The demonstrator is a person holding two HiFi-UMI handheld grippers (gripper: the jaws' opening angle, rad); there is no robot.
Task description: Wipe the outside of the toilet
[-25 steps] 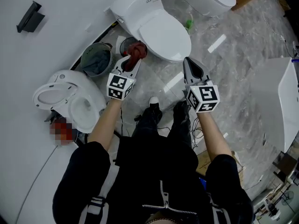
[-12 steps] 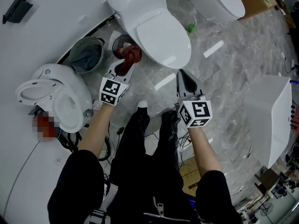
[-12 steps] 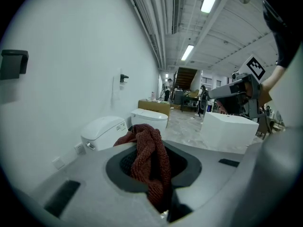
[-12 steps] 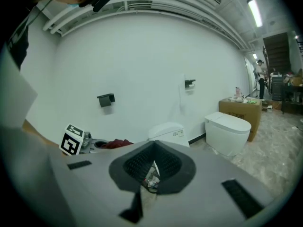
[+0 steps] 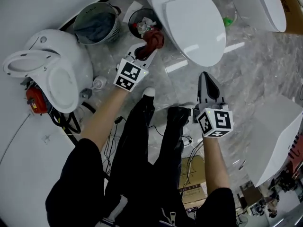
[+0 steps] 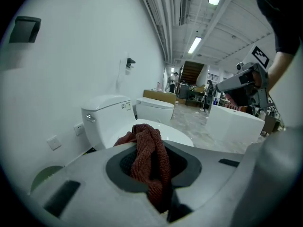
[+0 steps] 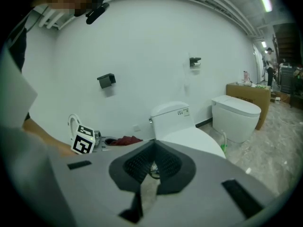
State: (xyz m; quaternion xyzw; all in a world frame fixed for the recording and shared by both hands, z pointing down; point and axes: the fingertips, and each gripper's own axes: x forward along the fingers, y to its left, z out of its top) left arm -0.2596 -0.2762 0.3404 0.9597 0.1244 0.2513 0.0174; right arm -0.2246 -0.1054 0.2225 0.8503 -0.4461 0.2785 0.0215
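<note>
Head cam has swung since 1 s ago: toilet [image 5: 194,25] now sits top R of the view instead of top centre, and the bin [image 5: 81,14] has slid up to the top edge. My R hand-held gripper [image 5: 206,77] has dropped back. Its tip was at the bowl's front rim; now there's bare floor btwn tip & rim. The 2 were about level before. Now my L hand-held gripper [image 5: 143,52], w/ the cloth [image 5: 152,40], is clearly ahead of the R one, and my L arm is stretched out further.
</note>
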